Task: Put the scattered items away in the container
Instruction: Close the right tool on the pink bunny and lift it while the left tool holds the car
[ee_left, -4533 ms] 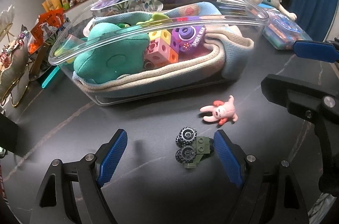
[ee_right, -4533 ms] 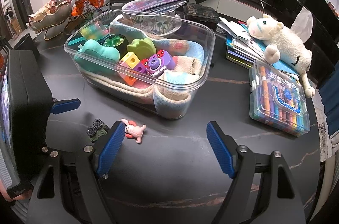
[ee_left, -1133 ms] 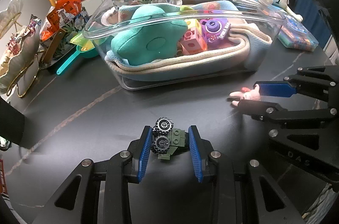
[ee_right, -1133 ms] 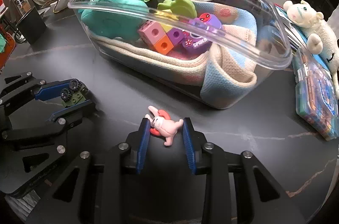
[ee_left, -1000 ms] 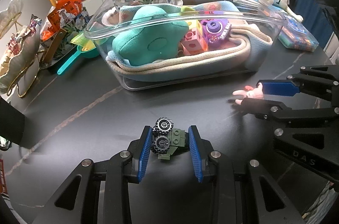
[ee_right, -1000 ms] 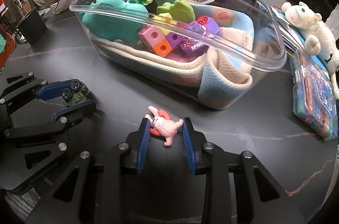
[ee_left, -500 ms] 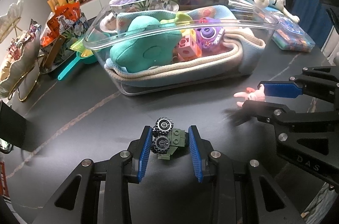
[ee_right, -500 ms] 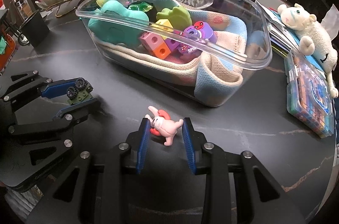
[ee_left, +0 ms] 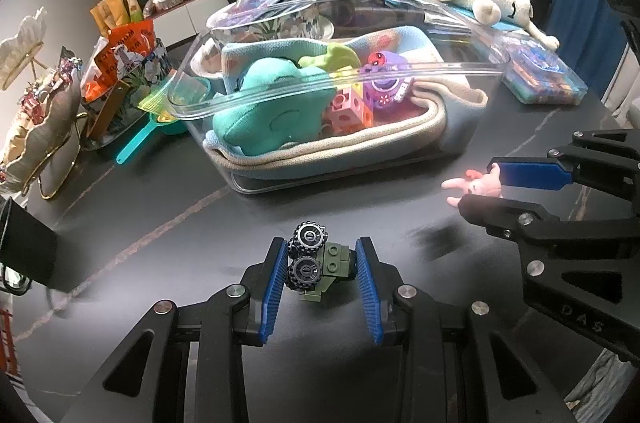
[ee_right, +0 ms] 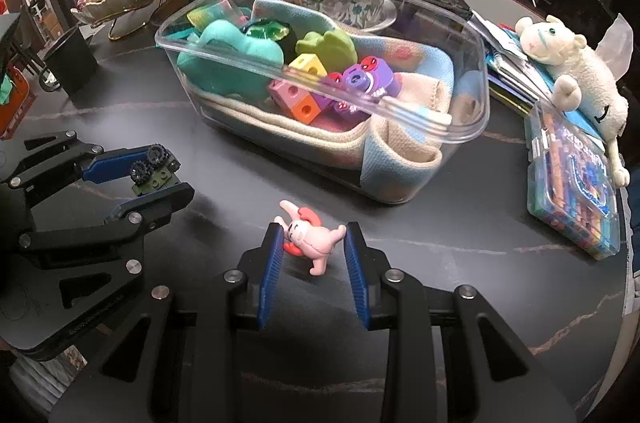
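Two hand-held grippers are in view, each pinching one small toy above the dark tabletop [ee_left: 168,247]. In the lower centre of the left wrist frame, the left hand-held gripper [ee_left: 322,265] has its blue pads pressed against a green brick vehicle [ee_left: 318,267] with two black wheels showing; the toy sits right between the fingertips, wheels toward the left pad. In the lower centre of the right wrist frame, the right hand-held gripper [ee_right: 312,247] is clamped on one pink bunny figure [ee_right: 310,237], whose ears stick out past the left pad and toward the container.

One clear plastic container [ee_right: 472,131] stands in the middle of both frames, up and beyond both held toys and apart from them. Inside it lie one folded blue and cream cloth [ee_right: 400,159], one teal plush [ee_left: 264,111], one green toy [ee_right: 326,45], one purple toy camera [ee_right: 370,79] and a cluster of coloured cubes [ee_right: 300,99].

At the right edge of the right wrist frame lie one white plush lamb [ee_right: 576,71] and one marker case [ee_right: 572,183].
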